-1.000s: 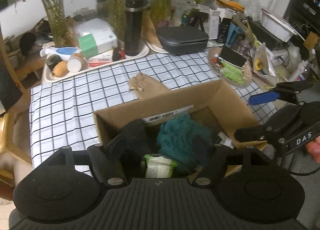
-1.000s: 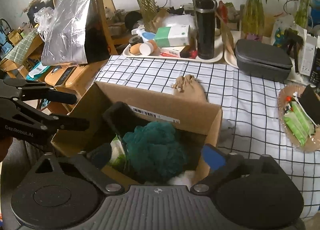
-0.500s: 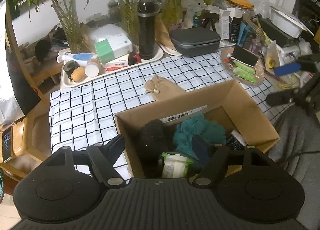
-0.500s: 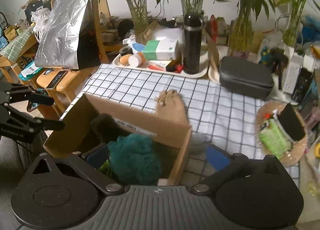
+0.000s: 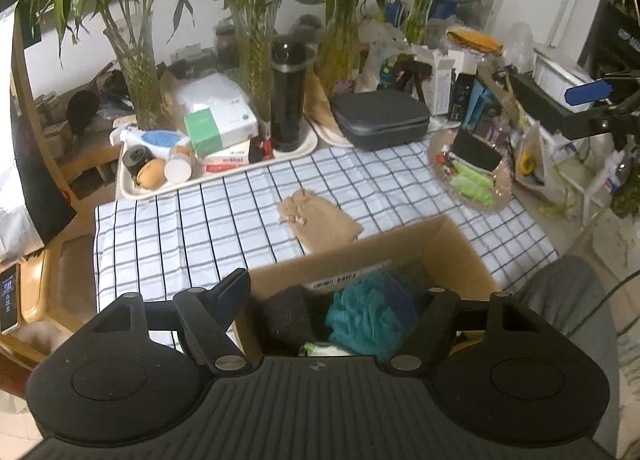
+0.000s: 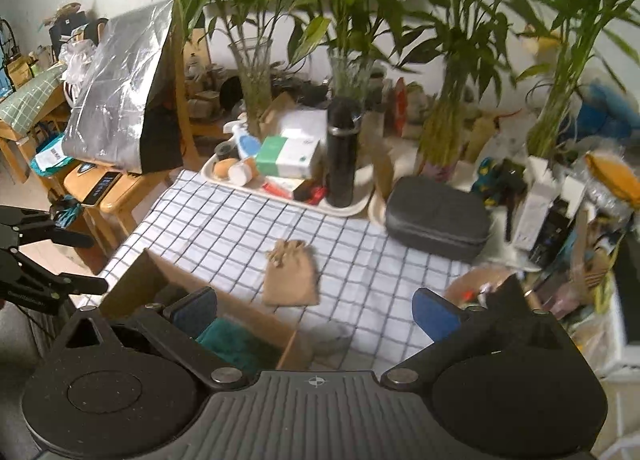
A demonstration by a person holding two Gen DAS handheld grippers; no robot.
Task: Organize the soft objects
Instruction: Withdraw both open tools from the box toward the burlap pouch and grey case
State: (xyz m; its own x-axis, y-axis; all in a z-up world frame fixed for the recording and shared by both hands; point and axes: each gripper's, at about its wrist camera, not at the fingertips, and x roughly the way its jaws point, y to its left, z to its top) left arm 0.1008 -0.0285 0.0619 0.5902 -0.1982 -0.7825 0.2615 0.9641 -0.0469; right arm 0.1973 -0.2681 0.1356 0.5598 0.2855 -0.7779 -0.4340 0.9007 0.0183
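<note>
An open cardboard box (image 5: 452,244) stands at the near edge of the checked tablecloth. Inside lie a teal fluffy bundle (image 5: 366,318), a black fuzzy item (image 5: 288,316) and a green-white pack (image 5: 324,348). My left gripper (image 5: 316,298) hovers above the box, open and empty. A brown burlap pouch (image 5: 320,219) lies flat on the cloth just beyond the box. My right gripper (image 6: 316,314) hangs open and empty above the box's right corner (image 6: 160,272), with the pouch (image 6: 292,278) ahead of it. A small grey soft thing (image 6: 332,336) lies beside the box.
A white tray (image 5: 132,187) with a tissue box, bottles and a black flask (image 5: 286,99) stands at the back, next to a grey zip case (image 5: 380,119). Plant vases line the wall. A snack dish (image 5: 472,175) sits at right. Wooden stools stand left of the table.
Both grippers have risen away from the box, the right one much more, also swinging right so the box sits at its lower left. Their jaws look unchanged and nothing was picked up.
</note>
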